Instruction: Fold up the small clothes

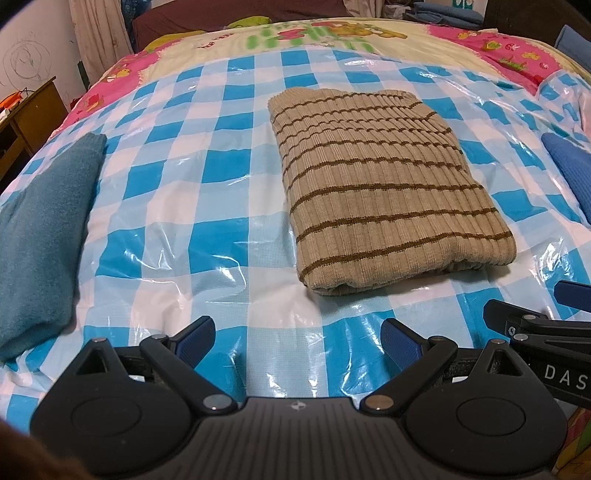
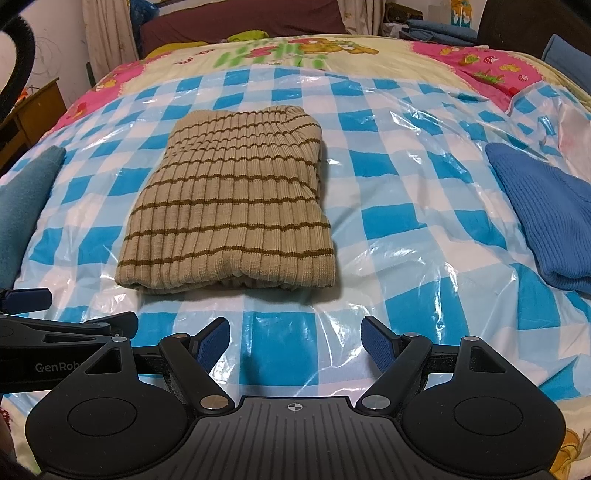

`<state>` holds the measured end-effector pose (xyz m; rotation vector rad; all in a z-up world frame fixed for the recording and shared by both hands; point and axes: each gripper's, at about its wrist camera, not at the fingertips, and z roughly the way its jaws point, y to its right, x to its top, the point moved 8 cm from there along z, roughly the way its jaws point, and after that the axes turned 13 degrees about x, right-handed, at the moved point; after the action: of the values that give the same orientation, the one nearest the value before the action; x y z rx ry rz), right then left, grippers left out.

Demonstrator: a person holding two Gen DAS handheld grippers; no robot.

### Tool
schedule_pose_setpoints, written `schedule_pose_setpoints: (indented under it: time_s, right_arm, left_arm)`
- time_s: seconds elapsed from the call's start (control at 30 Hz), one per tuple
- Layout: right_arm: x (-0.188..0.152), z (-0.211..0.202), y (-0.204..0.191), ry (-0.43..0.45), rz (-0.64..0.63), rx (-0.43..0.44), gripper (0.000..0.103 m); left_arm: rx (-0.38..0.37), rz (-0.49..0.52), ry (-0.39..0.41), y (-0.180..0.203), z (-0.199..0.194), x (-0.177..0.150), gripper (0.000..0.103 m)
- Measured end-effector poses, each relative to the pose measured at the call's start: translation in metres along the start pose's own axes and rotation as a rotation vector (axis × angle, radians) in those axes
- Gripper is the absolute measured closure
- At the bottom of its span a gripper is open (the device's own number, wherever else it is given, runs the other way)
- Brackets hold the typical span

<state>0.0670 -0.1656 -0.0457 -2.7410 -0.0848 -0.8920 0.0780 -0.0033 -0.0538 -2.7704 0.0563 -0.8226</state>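
A beige ribbed sweater with brown stripes (image 1: 373,184) (image 2: 236,210) lies folded into a neat rectangle on the blue-and-white checked plastic sheet (image 1: 184,206) (image 2: 399,229). My left gripper (image 1: 297,334) hovers open over the sheet, just short of the sweater's near edge and a bit left of it. My right gripper (image 2: 295,334) is open too, near the sweater's front edge, with nothing between its fingers. Each gripper shows at the edge of the other's view, the right gripper (image 1: 532,310) beside the left and the left gripper (image 2: 70,314) beside the right.
A folded teal garment (image 1: 40,229) (image 2: 22,199) lies at the left of the sheet, a folded blue knit (image 2: 546,218) (image 1: 572,166) at the right. Beyond the sheet is a cartoon-print bedspread (image 1: 332,33). A wooden desk (image 1: 26,114) stands left of the bed.
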Motion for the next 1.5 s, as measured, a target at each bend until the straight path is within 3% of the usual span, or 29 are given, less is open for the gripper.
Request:
schedule_pose_setpoints:
  time_s: [1.5]
  right_arm:
    - [-0.0002, -0.0043, 0.0005, 0.010, 0.016, 0.007, 0.020]
  left_arm:
    - [-0.016, -0.025, 0.005, -0.0012, -0.0032, 0.0031, 0.002]
